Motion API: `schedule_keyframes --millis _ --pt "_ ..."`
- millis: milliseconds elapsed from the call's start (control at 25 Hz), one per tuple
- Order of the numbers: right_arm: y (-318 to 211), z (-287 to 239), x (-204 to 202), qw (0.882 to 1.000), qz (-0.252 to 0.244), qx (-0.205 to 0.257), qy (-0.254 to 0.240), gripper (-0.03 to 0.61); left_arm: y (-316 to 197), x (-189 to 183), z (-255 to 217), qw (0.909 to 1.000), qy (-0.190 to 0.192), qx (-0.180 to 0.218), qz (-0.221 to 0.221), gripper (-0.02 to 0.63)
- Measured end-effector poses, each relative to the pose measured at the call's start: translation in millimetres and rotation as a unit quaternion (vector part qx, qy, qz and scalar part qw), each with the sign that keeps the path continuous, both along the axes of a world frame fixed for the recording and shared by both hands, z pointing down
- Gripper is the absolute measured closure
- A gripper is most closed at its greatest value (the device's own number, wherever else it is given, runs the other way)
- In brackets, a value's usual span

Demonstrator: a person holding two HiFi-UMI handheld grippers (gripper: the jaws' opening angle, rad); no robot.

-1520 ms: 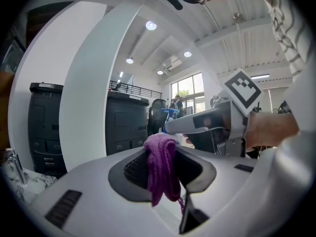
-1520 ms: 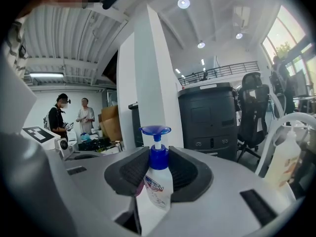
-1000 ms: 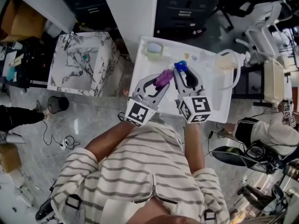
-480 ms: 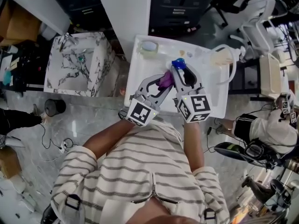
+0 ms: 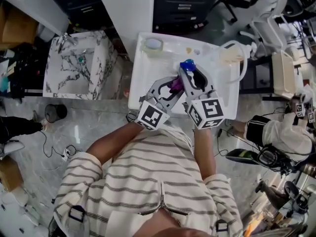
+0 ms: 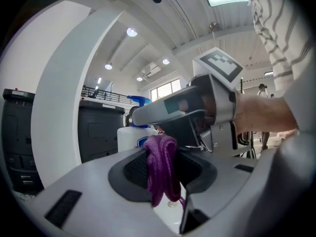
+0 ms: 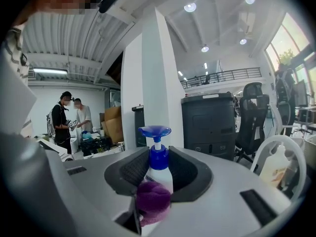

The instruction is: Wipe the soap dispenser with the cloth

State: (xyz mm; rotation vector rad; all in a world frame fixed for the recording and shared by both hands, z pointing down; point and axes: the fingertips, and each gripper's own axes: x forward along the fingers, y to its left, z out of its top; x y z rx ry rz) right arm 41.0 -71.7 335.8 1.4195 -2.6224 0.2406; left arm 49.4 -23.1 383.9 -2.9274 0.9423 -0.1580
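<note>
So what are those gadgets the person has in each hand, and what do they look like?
Two light grey plastic hand tools, each ending in a two-fingered claw: the left claw and the right claw. Inside each claw are dark textured pads. Each tool carries a white cube with black square markers at the back. The person wears a white short-sleeved shirt with thin dark stripes.

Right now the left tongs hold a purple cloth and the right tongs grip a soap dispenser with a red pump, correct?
Not quite: the pump is blue, not red, as the right gripper view shows. The left tongs do hold the purple cloth, and the right tongs grip the soap dispenser.
</note>
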Motion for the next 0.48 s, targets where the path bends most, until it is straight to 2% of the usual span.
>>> schedule_keyframes --millis 480 --pt "6 -8 14 1.0 0.009 0.0 -0.014 0.448 3 4 22 0.9996 -0.011 -0.025 0.004 0.489"
